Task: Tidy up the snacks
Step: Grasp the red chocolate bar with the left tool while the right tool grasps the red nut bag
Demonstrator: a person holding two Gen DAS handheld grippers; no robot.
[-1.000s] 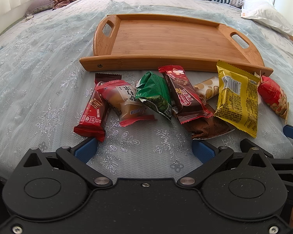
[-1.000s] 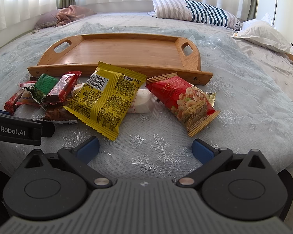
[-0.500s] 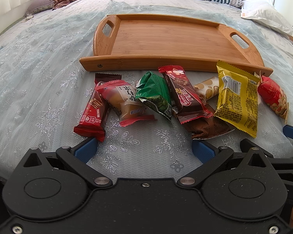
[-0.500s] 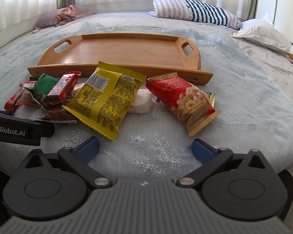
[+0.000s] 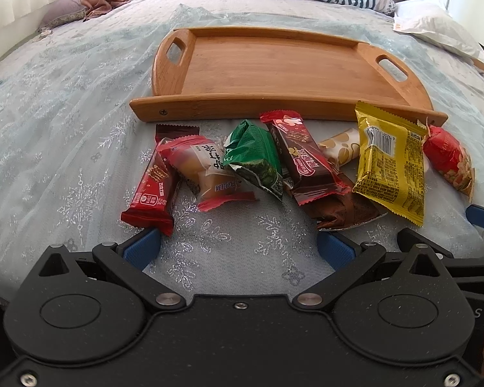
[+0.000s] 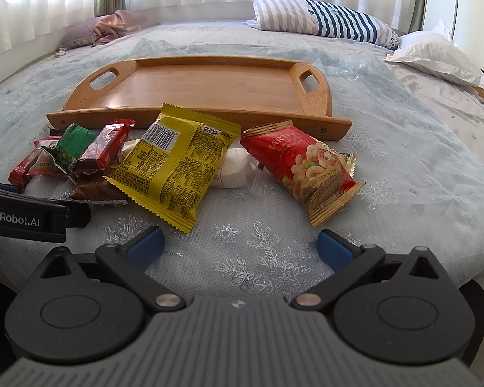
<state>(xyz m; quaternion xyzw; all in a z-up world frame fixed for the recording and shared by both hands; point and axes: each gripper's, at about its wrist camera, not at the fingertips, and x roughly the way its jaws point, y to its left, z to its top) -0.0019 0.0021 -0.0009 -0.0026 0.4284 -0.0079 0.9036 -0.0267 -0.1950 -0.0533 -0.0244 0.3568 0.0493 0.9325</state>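
Left tool (image 5: 238, 246), right tool (image 6: 240, 246): jaws wide, holding nothing; snack packets (image 5: 290, 164) just ahead, wooden tray (image 6: 209, 85) beyond them.

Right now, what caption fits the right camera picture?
Open right gripper faces yellow packet and red nut bag before an empty wooden tray.

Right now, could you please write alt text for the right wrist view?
The open right gripper hovers over a bedspread before a yellow packet, a red nut bag and smaller snacks, all lying outside an empty wooden tray.
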